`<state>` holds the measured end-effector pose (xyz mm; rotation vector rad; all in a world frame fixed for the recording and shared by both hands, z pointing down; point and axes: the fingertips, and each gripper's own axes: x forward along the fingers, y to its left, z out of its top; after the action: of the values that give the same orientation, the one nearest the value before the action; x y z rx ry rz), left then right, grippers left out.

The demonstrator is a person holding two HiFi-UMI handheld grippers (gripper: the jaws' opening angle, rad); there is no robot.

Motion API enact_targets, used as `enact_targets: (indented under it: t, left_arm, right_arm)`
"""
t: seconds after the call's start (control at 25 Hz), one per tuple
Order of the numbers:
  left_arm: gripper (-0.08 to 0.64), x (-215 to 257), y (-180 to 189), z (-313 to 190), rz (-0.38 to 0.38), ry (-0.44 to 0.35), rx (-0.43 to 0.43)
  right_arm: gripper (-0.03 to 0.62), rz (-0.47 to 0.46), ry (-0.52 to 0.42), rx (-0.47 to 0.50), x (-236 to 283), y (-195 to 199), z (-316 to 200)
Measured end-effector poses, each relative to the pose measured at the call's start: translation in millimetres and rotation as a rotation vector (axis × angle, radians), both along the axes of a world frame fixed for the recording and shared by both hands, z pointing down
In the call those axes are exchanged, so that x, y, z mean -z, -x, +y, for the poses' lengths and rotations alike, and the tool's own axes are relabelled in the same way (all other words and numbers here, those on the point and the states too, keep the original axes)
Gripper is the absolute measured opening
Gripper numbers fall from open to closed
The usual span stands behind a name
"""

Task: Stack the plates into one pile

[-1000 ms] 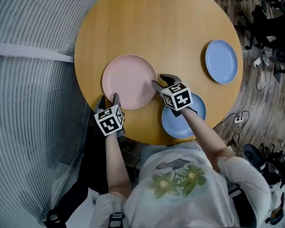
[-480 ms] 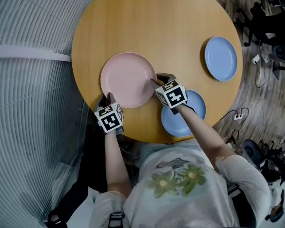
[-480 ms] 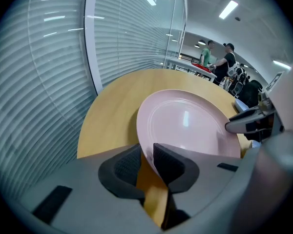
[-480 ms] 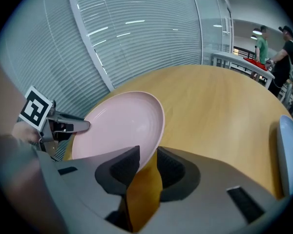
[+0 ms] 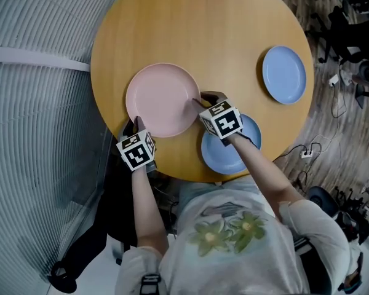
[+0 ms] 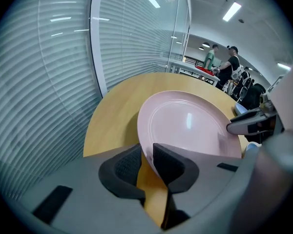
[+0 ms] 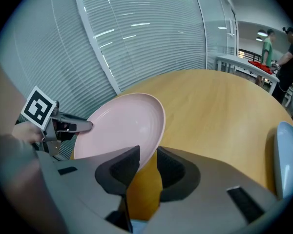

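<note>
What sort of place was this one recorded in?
Probably an open-plan office or lab: a round wooden table beside a glass partition with blinds, ceiling strip lights overhead, and people standing at a long table behind.

The left gripper's (image 6: 147, 152) jaws have just been closing on the pink plate (image 6: 185, 123). Its near rim stands between the dark pads, which seem to pinch it, above the round wooden table (image 6: 115, 113).

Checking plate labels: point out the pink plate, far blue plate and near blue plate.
pink plate (image 5: 163, 97), head view, middle of its dish.
far blue plate (image 5: 284, 74), head view, its middle.
near blue plate (image 5: 216, 156), head view, bare lower-left surface.
</note>
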<state>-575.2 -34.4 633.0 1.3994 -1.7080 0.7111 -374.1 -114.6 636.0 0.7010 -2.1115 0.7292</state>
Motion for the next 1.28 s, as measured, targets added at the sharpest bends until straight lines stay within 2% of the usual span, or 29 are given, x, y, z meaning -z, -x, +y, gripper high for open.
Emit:
enact_targets:
  t: [0.28,0.44,0.88,1.28]
  left_arm:
    - [0.091,22,-20,20,-0.01,-0.043,0.035]
    - [0.092,37,-46,18,-0.019,-0.071,0.033]
    - [0.092,82,-143,11,-0.046,-0.139,-0.001]
    - [0.092,106,-271,41,-0.053,-0.165,-0.034]
  right_arm:
    - [0.129,-0.022,-0.037,0.033,22,-17,12]
    - [0.129,-0.038,-0.062,0.032,36,-43,11]
    - [0.129,-0.062,-0.117,0.011,73,-142,10]
    - [0.129,-0.072,-0.154,-0.017,97,-271,44]
